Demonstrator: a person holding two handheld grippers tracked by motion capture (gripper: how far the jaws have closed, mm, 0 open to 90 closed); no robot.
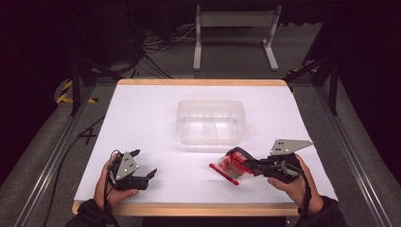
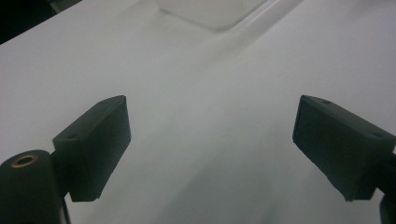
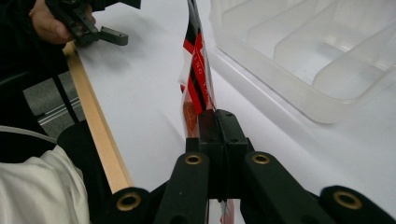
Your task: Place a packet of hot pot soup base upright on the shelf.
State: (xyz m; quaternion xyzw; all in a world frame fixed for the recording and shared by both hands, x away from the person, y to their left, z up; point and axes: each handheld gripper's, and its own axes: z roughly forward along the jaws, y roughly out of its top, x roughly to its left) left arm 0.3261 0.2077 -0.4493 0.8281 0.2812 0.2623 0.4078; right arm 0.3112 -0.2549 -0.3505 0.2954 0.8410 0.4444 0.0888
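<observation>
A flat red, black and clear plastic packet (image 1: 230, 169) hangs just above the white table near its front right. My right gripper (image 1: 247, 166) is shut on it, jaws pressed together on the packet (image 3: 198, 79) in the right gripper view. My left gripper (image 1: 142, 164) rests at the front left of the table, held in a hand, jaws wide apart with only bare table (image 2: 210, 140) between them. A clear plastic bin (image 1: 211, 121) with inner dividers stands at the table's middle, beyond the packet; its near wall (image 3: 280, 79) lies to the right of the packet.
The white table top (image 1: 156, 118) has a wooden front edge (image 1: 189, 208) and back edge. Beyond the table stand a metal frame and cables on the floor. The person's sleeves lie at the bottom corners.
</observation>
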